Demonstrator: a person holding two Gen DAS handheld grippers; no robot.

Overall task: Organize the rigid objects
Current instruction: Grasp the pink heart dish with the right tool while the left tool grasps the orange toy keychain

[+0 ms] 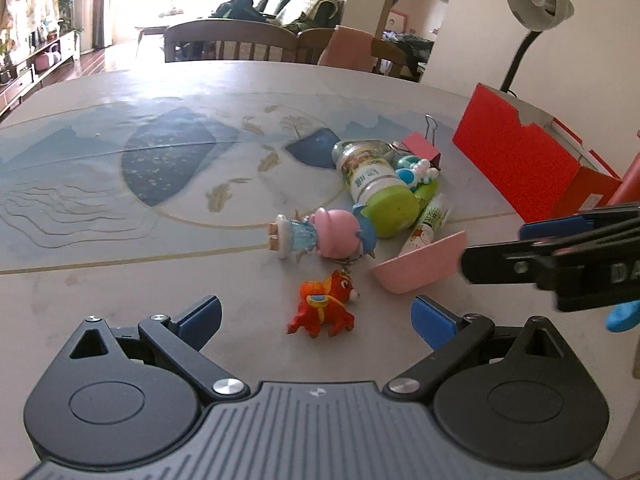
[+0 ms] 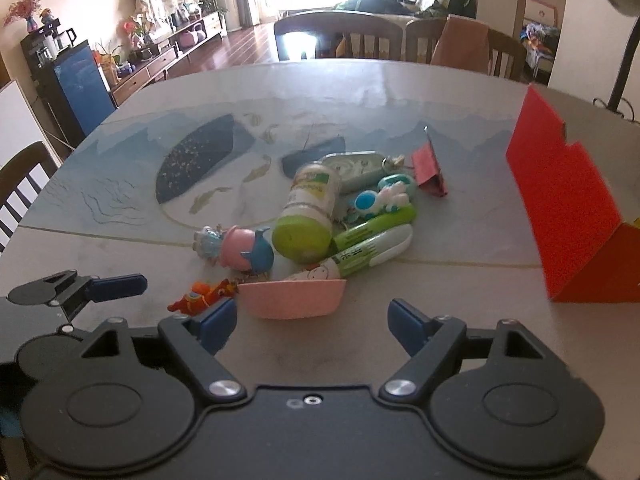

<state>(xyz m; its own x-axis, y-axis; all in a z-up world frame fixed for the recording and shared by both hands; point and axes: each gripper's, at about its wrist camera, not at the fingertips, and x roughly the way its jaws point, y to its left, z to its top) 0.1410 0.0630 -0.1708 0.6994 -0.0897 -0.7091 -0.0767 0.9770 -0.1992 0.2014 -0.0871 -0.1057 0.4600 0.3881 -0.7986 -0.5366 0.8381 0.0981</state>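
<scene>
On the tabletop (image 1: 120, 240), we see a toy pile beside a red box (image 2: 568, 200).
Our left gripper (image 1: 316, 320) and right gripper (image 2: 310, 320) both hover with jaws spread, holding nothing.

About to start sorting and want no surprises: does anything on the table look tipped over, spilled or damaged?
No spill or damage shows. The bottle with the green cap lies on its side in the heap, the pink-headed doll lies flat, and the small pink dish sits tilted against the pile beside the red box.
</scene>
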